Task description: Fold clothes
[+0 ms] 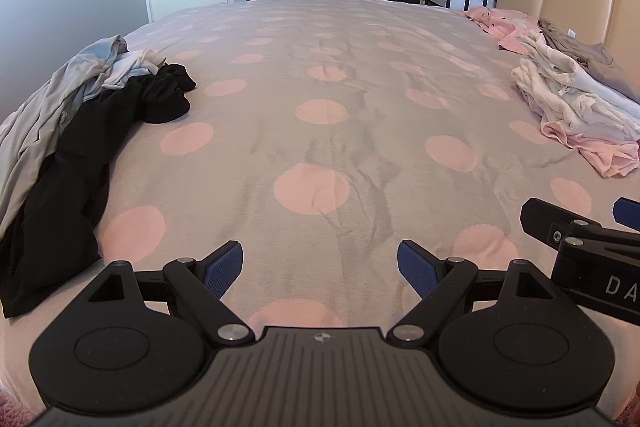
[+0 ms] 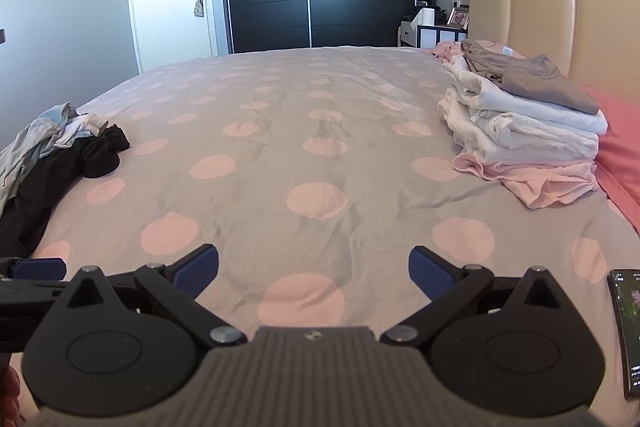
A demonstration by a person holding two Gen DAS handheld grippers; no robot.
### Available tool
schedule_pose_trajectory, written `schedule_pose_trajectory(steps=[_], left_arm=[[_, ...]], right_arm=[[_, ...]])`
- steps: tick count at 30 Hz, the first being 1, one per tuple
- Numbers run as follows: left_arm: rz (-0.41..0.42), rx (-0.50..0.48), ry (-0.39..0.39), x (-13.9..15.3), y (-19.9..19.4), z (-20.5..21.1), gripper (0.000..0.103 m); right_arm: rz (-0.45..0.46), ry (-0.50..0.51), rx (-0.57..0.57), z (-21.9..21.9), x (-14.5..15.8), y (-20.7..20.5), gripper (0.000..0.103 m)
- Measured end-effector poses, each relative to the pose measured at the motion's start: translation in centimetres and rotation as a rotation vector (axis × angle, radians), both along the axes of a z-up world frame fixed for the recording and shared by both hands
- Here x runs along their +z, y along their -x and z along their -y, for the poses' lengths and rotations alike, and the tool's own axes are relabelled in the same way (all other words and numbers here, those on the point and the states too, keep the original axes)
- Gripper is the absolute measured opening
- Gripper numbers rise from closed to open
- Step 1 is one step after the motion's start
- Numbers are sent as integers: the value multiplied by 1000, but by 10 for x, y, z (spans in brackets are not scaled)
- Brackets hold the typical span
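Grey bedspread [image 1: 320, 155] with pink dots lay over the whole bed, bare across its middle. Both grippers hung low over its near edge, side by side: the left gripper [image 1: 320, 269] had its blue pads [image 1: 224, 267] spread wide with nothing between them, and the right gripper [image 2: 314, 273] was likewise released and empty. Unfolded clothes [image 1: 72, 131], grey, white and black, sprawled in a heap at the left edge of the bed. A folded stack [image 2: 524, 131] sat at the right near the beige headboard [image 2: 560, 11], a brown shirt on top. A phone [image 2: 626, 331] lay at the right, beside the right gripper.
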State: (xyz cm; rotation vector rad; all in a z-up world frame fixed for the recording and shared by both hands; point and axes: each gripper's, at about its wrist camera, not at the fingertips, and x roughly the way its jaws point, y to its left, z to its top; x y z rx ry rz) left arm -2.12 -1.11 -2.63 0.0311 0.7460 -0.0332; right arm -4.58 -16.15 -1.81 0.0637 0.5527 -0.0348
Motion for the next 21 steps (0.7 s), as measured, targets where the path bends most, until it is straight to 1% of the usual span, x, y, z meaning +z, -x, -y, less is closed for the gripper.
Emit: schedule_pose_trajectory(steps=[12, 21], left_arm=[[17, 6, -16, 1, 2, 4, 85], [26, 7, -20, 4, 3, 4, 85]], right_arm=[[-10, -20, -8, 4, 0, -2, 102], [2, -18, -5, 3, 2, 2, 102]])
